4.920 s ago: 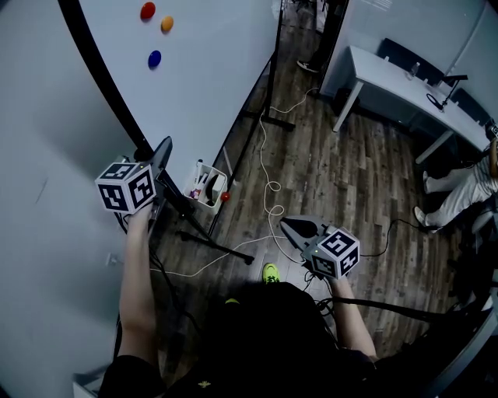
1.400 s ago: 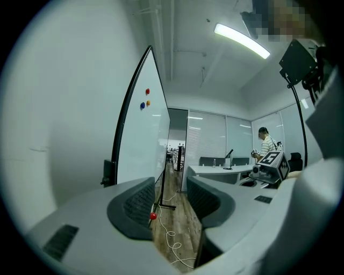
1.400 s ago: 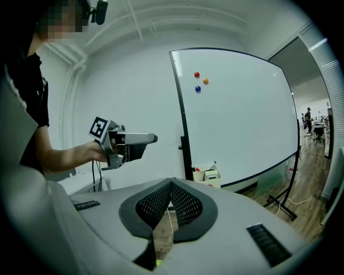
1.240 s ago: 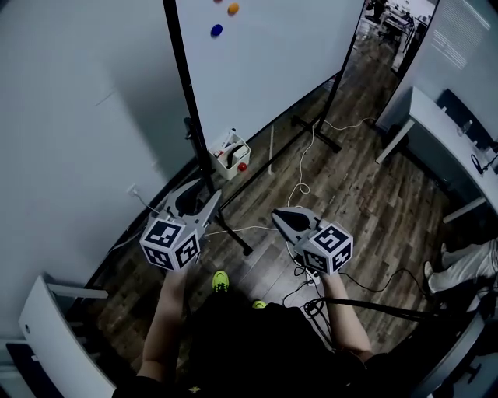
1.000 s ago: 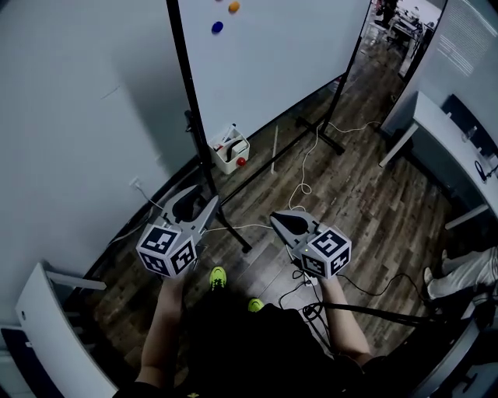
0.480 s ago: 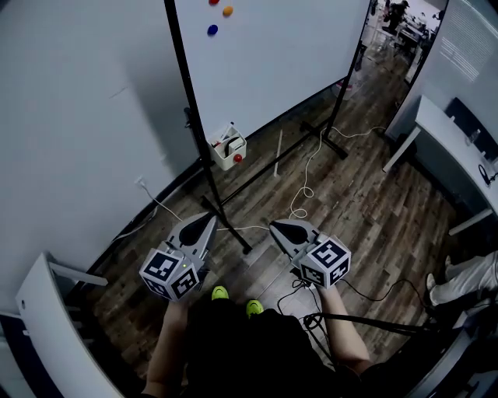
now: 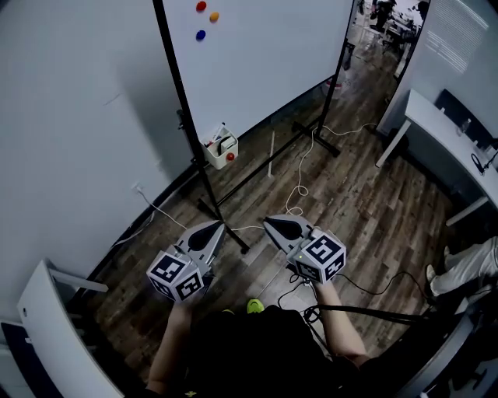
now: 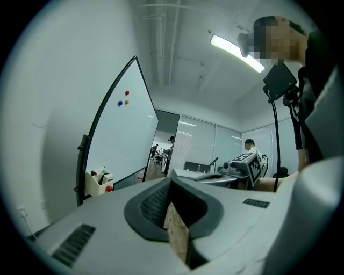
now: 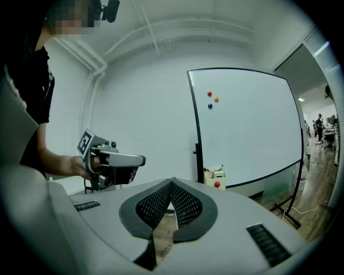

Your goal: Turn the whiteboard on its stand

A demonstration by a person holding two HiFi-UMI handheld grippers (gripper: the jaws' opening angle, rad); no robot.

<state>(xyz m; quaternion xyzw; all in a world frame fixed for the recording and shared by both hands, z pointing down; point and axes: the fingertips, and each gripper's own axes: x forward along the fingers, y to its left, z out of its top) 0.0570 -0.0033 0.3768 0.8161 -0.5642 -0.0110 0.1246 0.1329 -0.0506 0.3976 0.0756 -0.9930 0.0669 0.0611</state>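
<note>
1. The jaws of the left gripper [image 7: 216, 227] are pressed together, and nothing sits between their ribbed pads.
2. The jaws of the right gripper [image 7: 270, 224] are likewise closed tip to tip and empty. Bare wooden floor [image 7: 366, 210] shows through the slot behind the tips.
3. Both grippers are held low and side by side in front of the person's body. They point roughly toward the near post [image 7: 180, 116], the black upright at the whiteboard's closer edge. This reads as a resting carry and not a working grip. Closed, empty jaws cannot clamp a frame, so the board is probably not being turned at this moment.
4. The whiteboard [image 7: 264, 62] stands upright on its stand and stretches away beyond the near post, its white face in view. Three small coloured magnets [image 7: 205, 17] sit high on the board, just beside that post.
5. A small white tray [image 7: 220, 148] holding markers hangs just beside the near post, lower down. The stand's foot [image 7: 241, 245] lies on the floor at the post's base.
6. The near post rises ahead of and above the left gripper's jaws, clearly apart from them. The right gripper's jaws are farther from the post, off to its right. Neither gripper touches the board or the stand. Either pair of jaws would have to open before taking hold.
</note>
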